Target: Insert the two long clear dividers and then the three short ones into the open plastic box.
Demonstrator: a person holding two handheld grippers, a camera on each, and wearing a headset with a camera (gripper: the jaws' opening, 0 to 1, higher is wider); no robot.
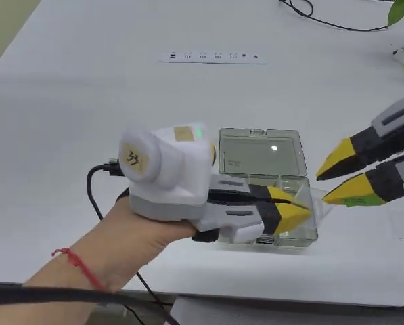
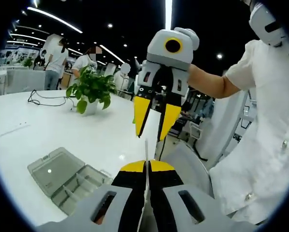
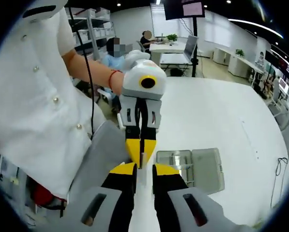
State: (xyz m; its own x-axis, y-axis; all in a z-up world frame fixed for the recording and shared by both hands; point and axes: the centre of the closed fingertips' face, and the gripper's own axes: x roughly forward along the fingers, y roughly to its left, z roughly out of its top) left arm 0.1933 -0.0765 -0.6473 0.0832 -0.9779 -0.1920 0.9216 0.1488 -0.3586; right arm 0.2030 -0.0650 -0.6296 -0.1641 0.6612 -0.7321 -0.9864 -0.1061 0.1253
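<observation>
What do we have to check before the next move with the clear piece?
1. Box open: ok, its lid lies flat back.
2. Left gripper shut on the divider: ok.
3. Right gripper open: ok, jaws apart, facing the left one.
4. Divider's free end between the right jaws: cannot tell.
5. Divider long or short: cannot tell.
</observation>
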